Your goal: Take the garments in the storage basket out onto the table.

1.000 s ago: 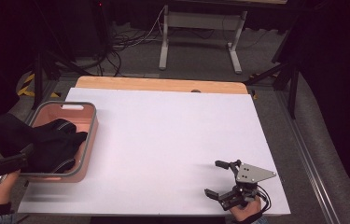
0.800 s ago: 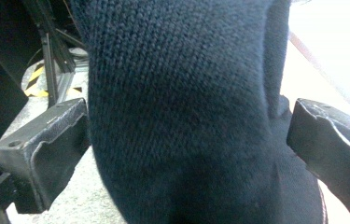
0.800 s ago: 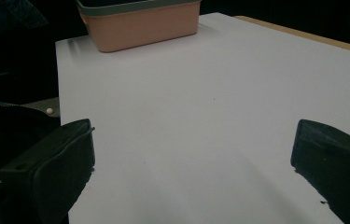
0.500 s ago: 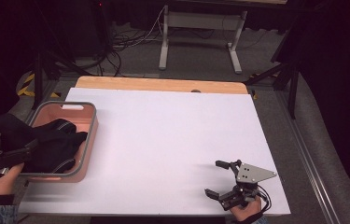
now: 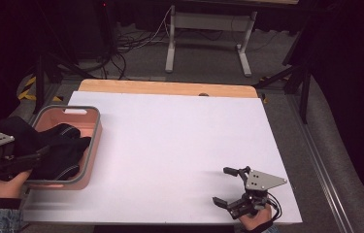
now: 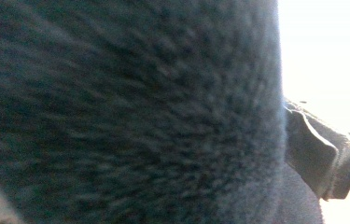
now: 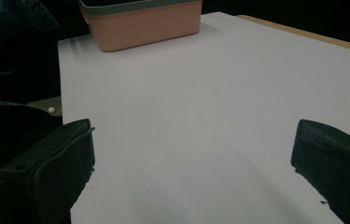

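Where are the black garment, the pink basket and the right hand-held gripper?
black garment (image 5: 60,150), high view, on its fabric inside the basket.
pink basket (image 5: 93,130), high view, on its grey rim.
right hand-held gripper (image 5: 227,186), high view, between its open jaws.

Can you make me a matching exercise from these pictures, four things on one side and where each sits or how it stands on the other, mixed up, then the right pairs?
Things:
1. black garment
2. pink basket
3. right gripper
4. left gripper

Places or states:
A. jaws wide apart over bare white table near the front right corner
B. stands on the table's left edge, grey rim on top
C. heaped in the basket and spilling over its left side
D. at the basket's near left, jaws reaching into the dark fabric

Pairs: 1-C, 2-B, 3-A, 4-D
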Motion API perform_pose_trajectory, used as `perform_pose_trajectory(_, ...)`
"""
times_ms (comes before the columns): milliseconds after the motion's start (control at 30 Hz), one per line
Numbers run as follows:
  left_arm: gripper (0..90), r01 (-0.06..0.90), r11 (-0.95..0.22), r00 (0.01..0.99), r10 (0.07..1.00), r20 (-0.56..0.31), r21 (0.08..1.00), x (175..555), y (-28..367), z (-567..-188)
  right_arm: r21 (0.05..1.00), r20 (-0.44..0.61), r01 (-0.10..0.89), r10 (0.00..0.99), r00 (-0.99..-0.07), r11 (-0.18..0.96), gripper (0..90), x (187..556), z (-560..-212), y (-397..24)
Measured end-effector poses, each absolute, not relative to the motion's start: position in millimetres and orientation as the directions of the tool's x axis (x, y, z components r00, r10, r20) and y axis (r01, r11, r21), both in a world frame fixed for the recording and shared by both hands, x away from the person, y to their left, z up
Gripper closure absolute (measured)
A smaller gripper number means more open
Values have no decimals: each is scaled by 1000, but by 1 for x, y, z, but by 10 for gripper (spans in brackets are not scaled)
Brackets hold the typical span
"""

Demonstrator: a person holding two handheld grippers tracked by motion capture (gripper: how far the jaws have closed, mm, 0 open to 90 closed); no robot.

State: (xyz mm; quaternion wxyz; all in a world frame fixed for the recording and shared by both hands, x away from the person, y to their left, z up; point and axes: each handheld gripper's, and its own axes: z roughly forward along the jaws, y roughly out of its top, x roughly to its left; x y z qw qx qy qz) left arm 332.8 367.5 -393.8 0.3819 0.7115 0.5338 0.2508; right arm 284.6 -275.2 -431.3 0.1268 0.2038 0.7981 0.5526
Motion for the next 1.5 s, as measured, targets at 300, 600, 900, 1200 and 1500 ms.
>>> perform_pose_trajectory(300,163,618,-184,324,945,-35,764,340,361,-400,933,26,188,464,-885,307,3,285,-432,-275)
perform_pose_trajectory(600,572,637,-200,324,946,-23,744,337,365,-400,933,29,191,464,-885,305,4,285,-432,-275)
perform_pose_trajectory(900,665,628,-200,318,948,-14,752,336,362,-397,934,29,190,465,-885,304,4,285,-432,-275)
perform_pose_trajectory(1200,681,545,-187,311,950,10,817,328,359,-383,933,28,190,465,-885,306,4,286,-432,-275)
perform_pose_trajectory(1500,684,475,-177,327,945,14,862,323,355,-358,933,28,190,465,-885,305,4,285,-432,-275)
